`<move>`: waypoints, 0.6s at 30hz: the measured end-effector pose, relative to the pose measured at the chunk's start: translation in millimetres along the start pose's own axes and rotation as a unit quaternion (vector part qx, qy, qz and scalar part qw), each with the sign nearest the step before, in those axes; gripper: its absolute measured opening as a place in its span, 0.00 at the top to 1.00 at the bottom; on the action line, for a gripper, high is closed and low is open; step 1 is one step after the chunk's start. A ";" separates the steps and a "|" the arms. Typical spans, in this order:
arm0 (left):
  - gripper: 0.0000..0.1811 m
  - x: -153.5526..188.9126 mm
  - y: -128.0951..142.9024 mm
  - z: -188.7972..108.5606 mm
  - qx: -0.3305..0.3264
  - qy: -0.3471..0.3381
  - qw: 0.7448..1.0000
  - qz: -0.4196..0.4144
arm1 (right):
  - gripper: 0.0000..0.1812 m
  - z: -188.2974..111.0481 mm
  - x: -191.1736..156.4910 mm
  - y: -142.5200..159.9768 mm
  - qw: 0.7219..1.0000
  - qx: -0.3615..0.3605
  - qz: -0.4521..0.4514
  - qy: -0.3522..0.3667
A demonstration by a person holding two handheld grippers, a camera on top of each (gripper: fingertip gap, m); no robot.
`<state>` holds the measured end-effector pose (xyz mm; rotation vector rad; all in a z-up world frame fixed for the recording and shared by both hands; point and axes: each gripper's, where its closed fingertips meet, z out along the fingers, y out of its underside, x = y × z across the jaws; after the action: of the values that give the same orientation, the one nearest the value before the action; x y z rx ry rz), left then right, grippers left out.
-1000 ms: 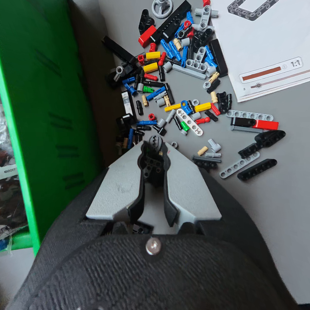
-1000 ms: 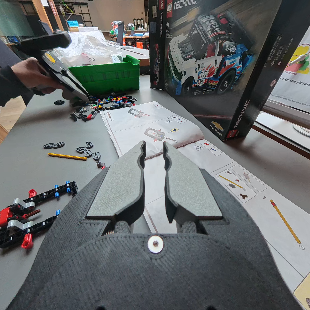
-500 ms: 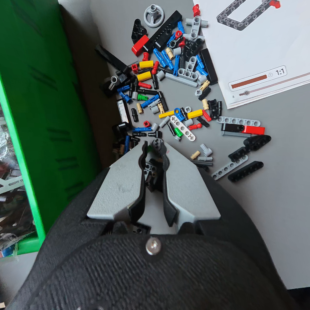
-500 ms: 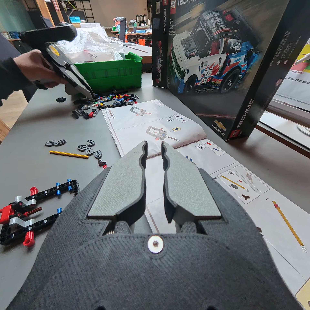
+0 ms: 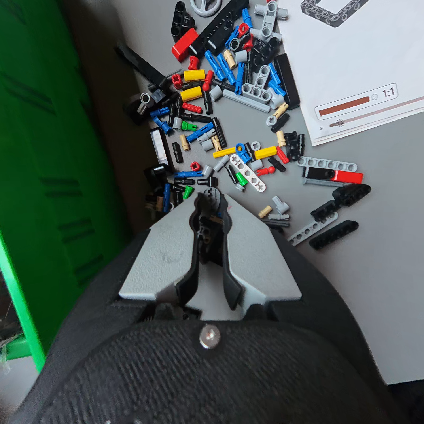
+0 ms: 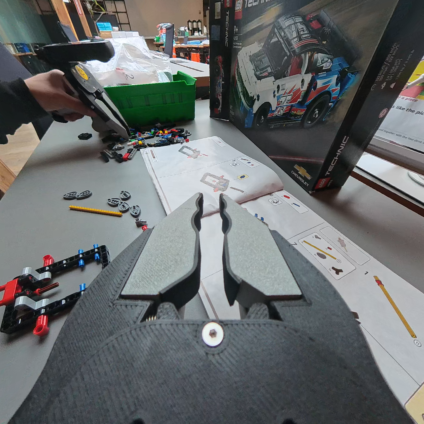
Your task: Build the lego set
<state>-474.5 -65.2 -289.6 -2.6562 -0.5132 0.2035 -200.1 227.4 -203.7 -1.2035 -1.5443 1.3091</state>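
The left claw (image 5: 210,202) is seen nearly closed on a small dark grey piece (image 5: 212,195), pinched at the tips just above the pile of loose parts (image 5: 229,110); the pile is kept against the green bin (image 5: 46,160), probably so pieces stay together beside the instruction booklet (image 5: 355,68) on the counter (image 5: 344,298)

In the right wrist view, the right claw (image 6: 210,197) is held empty, slightly parted, over the booklet (image 6: 206,165), likely waiting; the half-built frame (image 6: 46,286) is laid apart, with the set box (image 6: 298,80) propped behind as reference
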 end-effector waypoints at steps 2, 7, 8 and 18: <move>0.92 0.0 0.0 0.2 -0.001 0.009 1.000 -0.008 | 0.94 0.0 -0.2 0.1 1.000 -0.001 0.000 -0.001; 0.92 -0.4 0.3 -0.2 -0.001 0.001 1.000 -0.005 | 0.94 -0.3 -0.7 -0.2 1.000 0.000 -0.002 0.000; 0.92 -0.8 0.0 -0.7 0.001 -0.005 1.000 -0.002 | 0.94 -0.3 -0.6 -0.3 1.000 0.000 -0.002 -0.001; 0.93 72.9 -18.8 -45.5 0.065 0.068 0.994 0.058 | 0.95 -0.1 -0.4 -0.2 1.000 -0.001 -0.003 -0.001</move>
<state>-403.4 -38.7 -245.1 -2.5522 -0.2909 0.0866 -200.0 227.0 -203.5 -1.1989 -1.5501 1.3061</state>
